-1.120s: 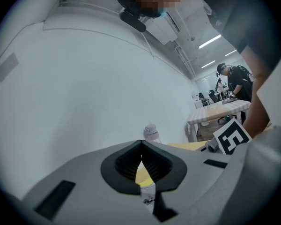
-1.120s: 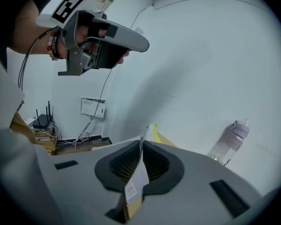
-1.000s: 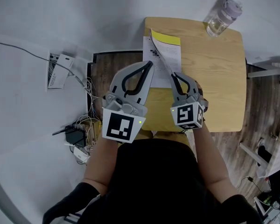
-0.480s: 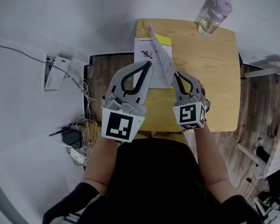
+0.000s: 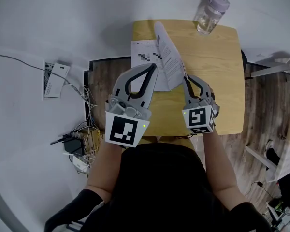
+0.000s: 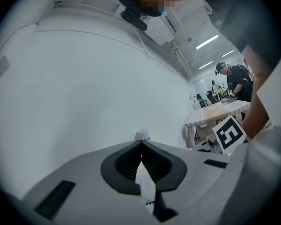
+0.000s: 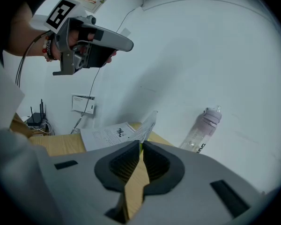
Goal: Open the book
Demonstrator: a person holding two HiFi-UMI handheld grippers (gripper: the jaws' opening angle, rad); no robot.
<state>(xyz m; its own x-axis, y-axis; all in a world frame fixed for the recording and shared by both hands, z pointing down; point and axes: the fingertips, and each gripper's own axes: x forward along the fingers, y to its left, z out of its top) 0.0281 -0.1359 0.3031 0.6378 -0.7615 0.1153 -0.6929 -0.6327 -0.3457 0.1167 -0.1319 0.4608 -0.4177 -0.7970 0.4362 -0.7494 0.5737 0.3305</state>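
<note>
Pinching the lifted page (image 5: 168, 52) of the book (image 5: 144, 57) by its near corner with the right gripper (image 5: 185, 78), jaws closing on the paper at their very tips with only a sliver of gap behind. Holding the left gripper (image 5: 152, 66) with its jaws together on nothing, raised beside the table (image 5: 217, 81) at its left edge, tips aimed toward the book's flat printed half. Finding the book lying on the table's far left part, hard by the left edge, with the pinched page standing steeply over the table's middle and a clear bottle (image 5: 210, 6) at the table's far edge, well apart from the paper. Judging the book to be a thin, light, limp booklet: bending rather than swinging stiffly, creasing or tearing easily under a sharp pull, and probably sliding on the smooth wood when dragged sideways. Favouring a hold on the free outer edge near a corner, away from the spine, taking one leaf only. Reckoning on the idle left tool for pressing the flat half down against the table if the booklet starts creeping.
</note>
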